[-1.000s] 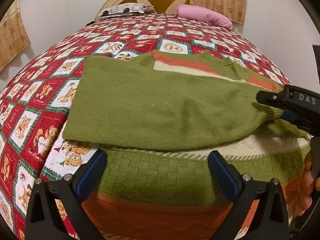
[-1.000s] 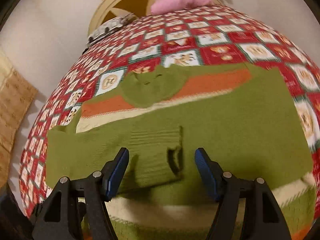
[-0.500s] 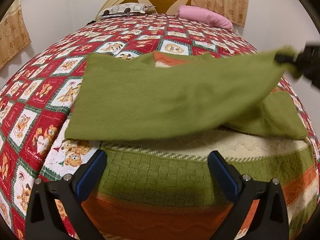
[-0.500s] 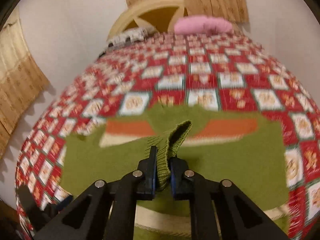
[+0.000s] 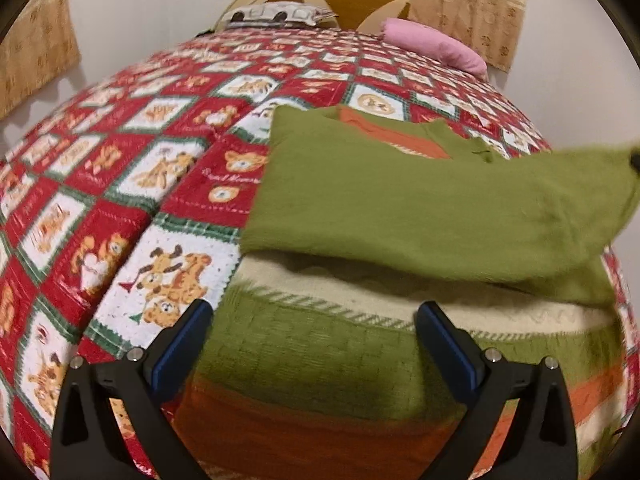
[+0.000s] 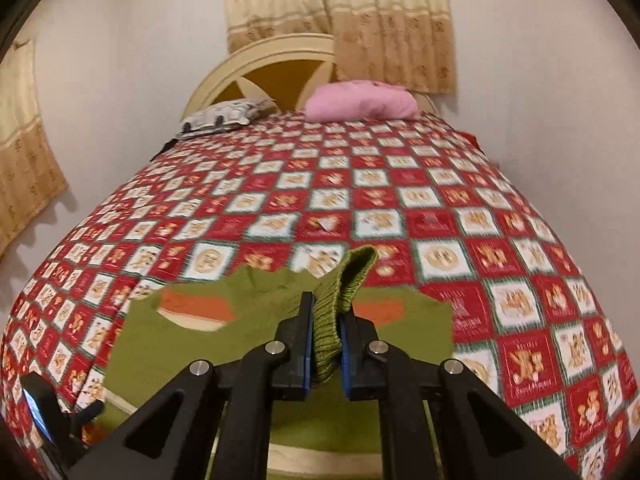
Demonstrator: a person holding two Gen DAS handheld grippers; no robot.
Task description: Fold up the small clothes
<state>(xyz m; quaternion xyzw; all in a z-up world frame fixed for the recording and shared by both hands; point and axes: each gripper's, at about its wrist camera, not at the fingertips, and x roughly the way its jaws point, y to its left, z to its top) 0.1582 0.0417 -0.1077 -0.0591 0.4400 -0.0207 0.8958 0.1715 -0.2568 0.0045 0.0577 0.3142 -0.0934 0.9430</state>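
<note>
A small green sweater (image 5: 360, 344) with cream and orange bands lies flat on the bed. One green sleeve (image 5: 420, 204) is lifted across its body toward the right. My right gripper (image 6: 326, 344) is shut on the ribbed cuff (image 6: 340, 300) of that sleeve and holds it above the sweater (image 6: 180, 352). My left gripper (image 5: 312, 344) is open and empty, low over the sweater's lower body, with its fingertips (image 5: 184, 336) apart over the knit.
The bed has a red, white and green quilt (image 5: 132, 168) with bear pictures. A pink pillow (image 6: 360, 100) and a patterned pillow (image 6: 220, 116) lie by the headboard (image 6: 272, 76). Curtains (image 6: 340, 20) hang behind. The wall is close on the right.
My right gripper shut on the sleeve cuff and lifted it up and to the right, so the sleeve rose off the sweater. My left gripper shifted slightly left and stayed open.
</note>
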